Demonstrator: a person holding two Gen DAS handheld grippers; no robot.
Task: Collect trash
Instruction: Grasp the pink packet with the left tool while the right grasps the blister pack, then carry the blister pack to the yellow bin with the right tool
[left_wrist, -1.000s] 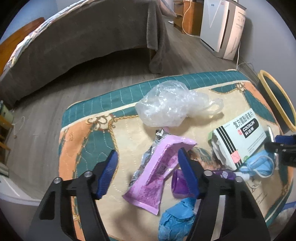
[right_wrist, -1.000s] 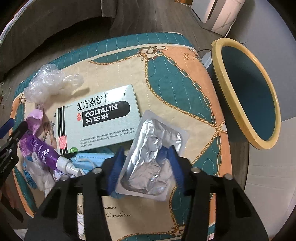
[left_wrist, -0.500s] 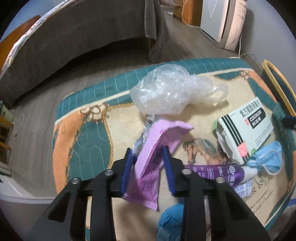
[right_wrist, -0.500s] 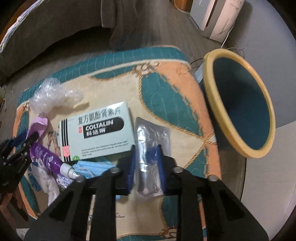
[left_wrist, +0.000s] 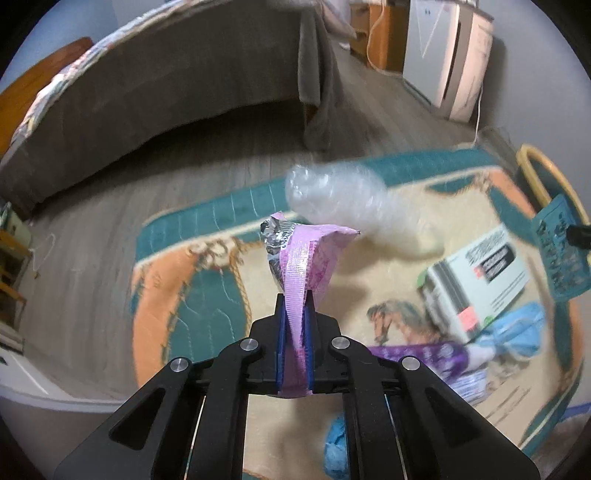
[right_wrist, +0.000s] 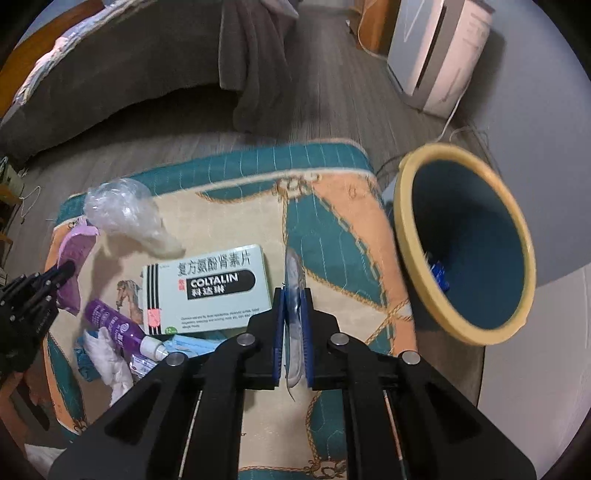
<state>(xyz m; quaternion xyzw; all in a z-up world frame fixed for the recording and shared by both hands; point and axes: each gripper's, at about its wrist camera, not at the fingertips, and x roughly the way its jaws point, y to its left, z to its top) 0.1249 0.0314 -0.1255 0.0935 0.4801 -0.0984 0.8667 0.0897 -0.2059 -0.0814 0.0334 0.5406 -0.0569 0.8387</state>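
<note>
Setting: home bedroom. Evidence: 1 bed (left_wrist: 177, 85) draped in a grey-brown blanket with patterned bedding on top; grey wood-plank floor (right_wrist: 325, 103); 1 white floor-standing appliance (right_wrist: 436, 55) against the wall, corded; wooden furniture (left_wrist: 380, 40) behind; 1 quilted teal-and-orange cloth (right_wrist: 332, 229) strewn with household litter; 1 yellow-rimmed waste bin (right_wrist: 413, 258).

In the left wrist view the clear plastic bag (left_wrist: 332, 192) and the medicine box (left_wrist: 480, 273) are smeared by motion blur, the box's print unreadable. The bin (left_wrist: 535, 173) is cut by the right edge. The small blue object in the bin (right_wrist: 439, 273) is too small to identify.
</note>
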